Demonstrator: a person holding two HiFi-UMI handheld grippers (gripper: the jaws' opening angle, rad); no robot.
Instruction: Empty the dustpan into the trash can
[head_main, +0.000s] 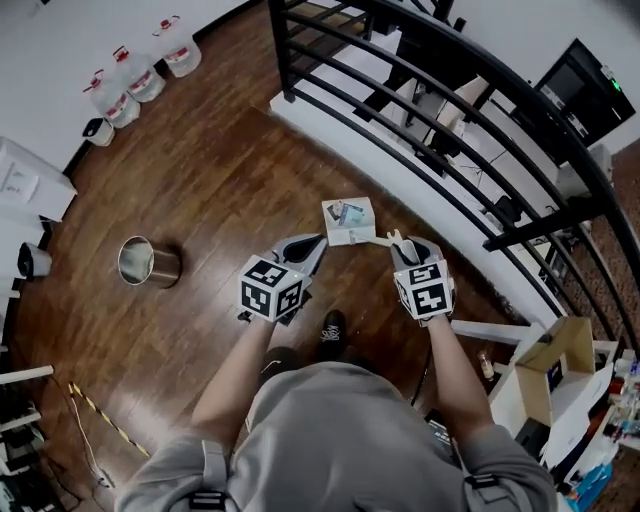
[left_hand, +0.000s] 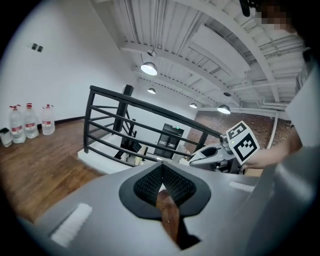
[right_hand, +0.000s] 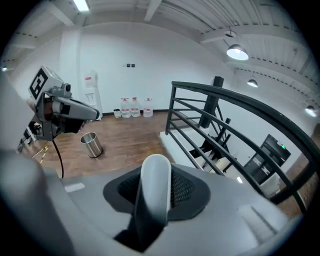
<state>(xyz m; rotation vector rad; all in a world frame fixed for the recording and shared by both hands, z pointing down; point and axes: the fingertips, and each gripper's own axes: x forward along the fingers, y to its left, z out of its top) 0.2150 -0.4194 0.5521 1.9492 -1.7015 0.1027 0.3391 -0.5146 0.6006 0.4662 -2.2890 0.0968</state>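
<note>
So far nothing has been tipped out. The wooden floor (head_main: 220, 150) spreads wide around the trash can (head_main: 148, 262), a shiny metal cylinder standing upright and open-mouthed. A black railing (head_main: 420, 90) runs well beyond it, on the far side from the wall.

The dustpan (head_main: 348, 222) is up in the air well to the right of the trash can, between it and the railing, and nowhere near over its mouth. It is a white, boxy pan, roughly level, with what looks like a bluish scrap and some pale litter inside; I cannot tell exactly what. Its pale rounded handle (right_hand: 155, 185) runs back into the right gripper (head_main: 402, 244), whose tongs are pinched on that handle.

The left gripper (head_main: 314, 243) hangs just beside the pan, on the side nearer the trash can. Its tongs are pressed together with nothing between them; only a sliver of floor shows beneath.

What is left, by my reading, is the whole job: carrying the pan across to the trash can, holding it over the opening, and tilting it so the litter slides in.
</note>
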